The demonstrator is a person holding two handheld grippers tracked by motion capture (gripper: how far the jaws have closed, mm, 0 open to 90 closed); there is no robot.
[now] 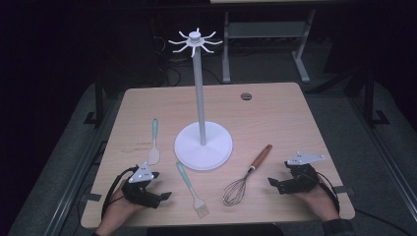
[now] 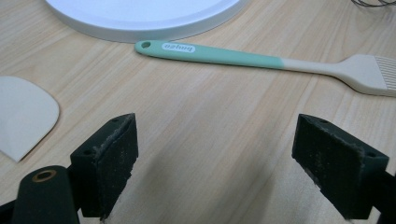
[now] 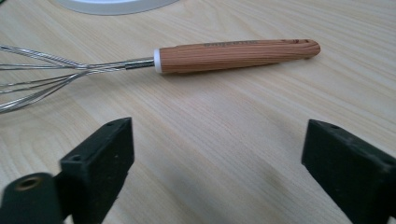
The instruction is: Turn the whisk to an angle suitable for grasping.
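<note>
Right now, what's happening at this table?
A person holds a tool in each hand, both open and holding nothing. The left tool faces the teal-handled brush, the right tool faces the wooden-handled whisk. Brush, whisk and a spatula lie flat around the white hook stand; nothing hangs on it.

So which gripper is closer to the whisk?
Right. The right gripper sits just beside the whisk, its handle ahead of the open jaws. The left gripper is farther, beyond the brush.

Whisk [image 3: 140, 60]: grained wood handle, shiny wire. Brush [image 2: 261, 63]: smooth matt plastic (likely silicone). Table [image 2: 210, 126]: pale wood-grain.
</note>
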